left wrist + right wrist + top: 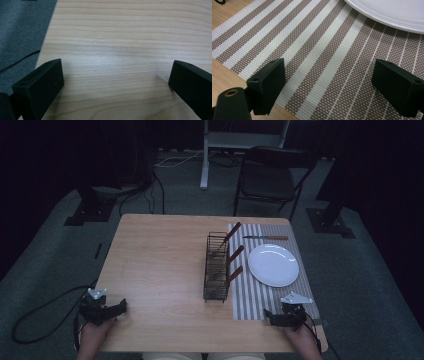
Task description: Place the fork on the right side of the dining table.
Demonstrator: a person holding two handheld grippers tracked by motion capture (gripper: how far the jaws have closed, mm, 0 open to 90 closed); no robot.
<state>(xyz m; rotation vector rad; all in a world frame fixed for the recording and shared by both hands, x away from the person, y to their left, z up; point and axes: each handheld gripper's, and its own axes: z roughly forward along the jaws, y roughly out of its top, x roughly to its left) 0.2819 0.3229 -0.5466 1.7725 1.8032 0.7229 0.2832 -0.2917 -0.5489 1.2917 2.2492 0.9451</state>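
Note:
A black wire cutlery rack (216,267) stands at the table's middle with three wooden-handled utensils (235,255) sticking out of it. Right of it, a white plate (273,265) lies on a brown-and-white striped placemat (250,292). A wooden-handled knife (266,238) lies on the mat beyond the plate. My left gripper (121,306) rests open at the table's front left over bare wood (117,72). My right gripper (267,316) is open at the mat's front edge (327,75), with the plate's rim (387,15) just ahead. Both hold nothing.
The wooden table (160,265) has bare room on its left half. A black folding chair (270,177) stands beyond the far edge. Cables (40,320) trail on the grey carpet to the left. Dark stand bases sit on the floor at both sides.

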